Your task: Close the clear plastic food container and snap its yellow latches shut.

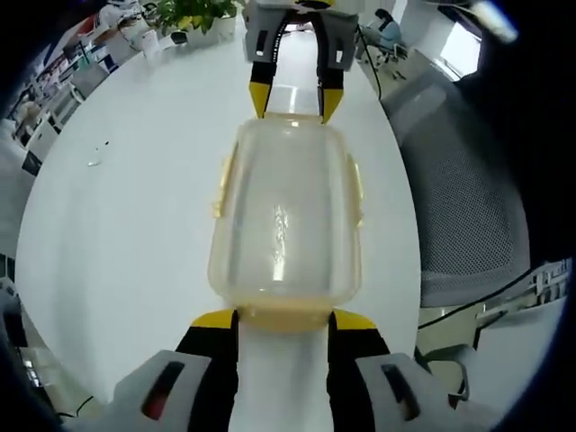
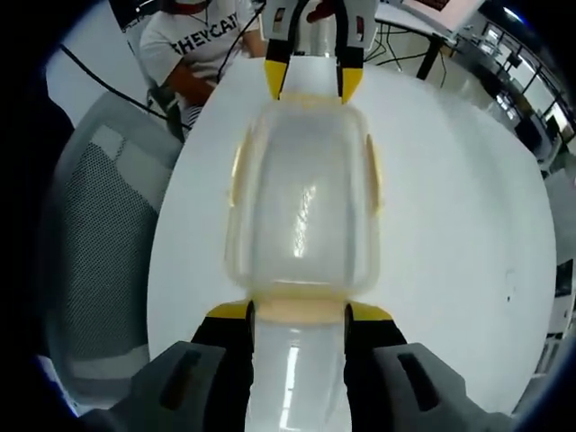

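Note:
A clear plastic food container lies on the round white table with its lid on. Pale yellow latches run along its long sides. My left gripper stands open at the near end, its yellow tips either side of the end latch. The right gripper faces it at the far end, its jaws also apart. In the right gripper view the same container lies between my open right gripper and the left gripper opposite.
A grey mesh office chair stands beside the table, also seen as the chair. A person in a white T-shirt sits beyond the table's far edge. A potted plant and small scraps lie further off.

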Demonstrator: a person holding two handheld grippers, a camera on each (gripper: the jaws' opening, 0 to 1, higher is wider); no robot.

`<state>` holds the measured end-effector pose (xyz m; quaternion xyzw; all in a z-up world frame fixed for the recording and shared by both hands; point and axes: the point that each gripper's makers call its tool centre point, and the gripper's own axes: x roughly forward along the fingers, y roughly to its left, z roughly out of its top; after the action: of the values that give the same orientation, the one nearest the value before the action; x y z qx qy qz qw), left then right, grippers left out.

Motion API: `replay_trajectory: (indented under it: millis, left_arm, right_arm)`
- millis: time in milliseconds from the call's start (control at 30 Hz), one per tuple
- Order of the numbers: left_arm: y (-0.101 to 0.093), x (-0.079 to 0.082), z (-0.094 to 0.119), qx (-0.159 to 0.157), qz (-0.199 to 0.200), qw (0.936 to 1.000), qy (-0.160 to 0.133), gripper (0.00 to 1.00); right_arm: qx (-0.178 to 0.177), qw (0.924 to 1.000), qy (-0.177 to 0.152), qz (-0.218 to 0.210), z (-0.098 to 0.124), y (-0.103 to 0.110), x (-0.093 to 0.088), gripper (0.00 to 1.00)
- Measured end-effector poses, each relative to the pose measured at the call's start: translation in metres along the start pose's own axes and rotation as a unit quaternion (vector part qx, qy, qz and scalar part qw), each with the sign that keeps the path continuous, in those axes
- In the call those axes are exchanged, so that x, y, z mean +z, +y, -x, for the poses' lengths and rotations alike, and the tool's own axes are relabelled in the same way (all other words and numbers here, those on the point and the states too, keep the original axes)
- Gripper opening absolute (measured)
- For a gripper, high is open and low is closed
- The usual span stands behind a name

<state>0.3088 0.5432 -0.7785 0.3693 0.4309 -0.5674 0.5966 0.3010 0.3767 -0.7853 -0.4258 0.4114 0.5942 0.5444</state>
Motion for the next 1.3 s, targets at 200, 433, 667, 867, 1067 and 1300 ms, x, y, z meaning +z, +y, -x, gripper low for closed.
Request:
replay_trajectory:
  millis: [200,433,667,867,1067,1300]
  left_arm:
    - [-0.001,0.008,0.000,0.003,0.001,1.0000,-0.008,0.33]
    - [0.000,0.017,0.000,0.005,0.008,0.9998,-0.019,0.33]
    - [0.001,0.027,-0.001,0.009,0.009,0.9998,-0.017,0.33]
    - [-0.002,0.032,-0.005,0.009,0.017,0.9997,-0.015,0.33]
    - [-0.004,0.042,-0.008,0.012,0.022,0.9996,-0.015,0.33]
    - [-0.007,0.055,-0.013,0.012,0.022,0.9996,-0.015,0.33]
  right_arm:
    - [0.001,1.0000,0.006,0.001,0.005,0.000,-0.008,0.36]
    - [0.003,1.0000,0.009,0.000,0.012,0.001,-0.015,0.36]
    - [-0.003,1.0000,0.009,0.004,0.020,-0.001,-0.023,0.36]
    - [0.002,1.0000,0.004,0.004,0.022,0.000,-0.028,0.36]
    - [0.003,0.9999,0.009,0.012,0.023,0.001,-0.040,0.36]
    - [0.001,0.9998,0.011,0.014,0.028,0.002,-0.053,0.36]
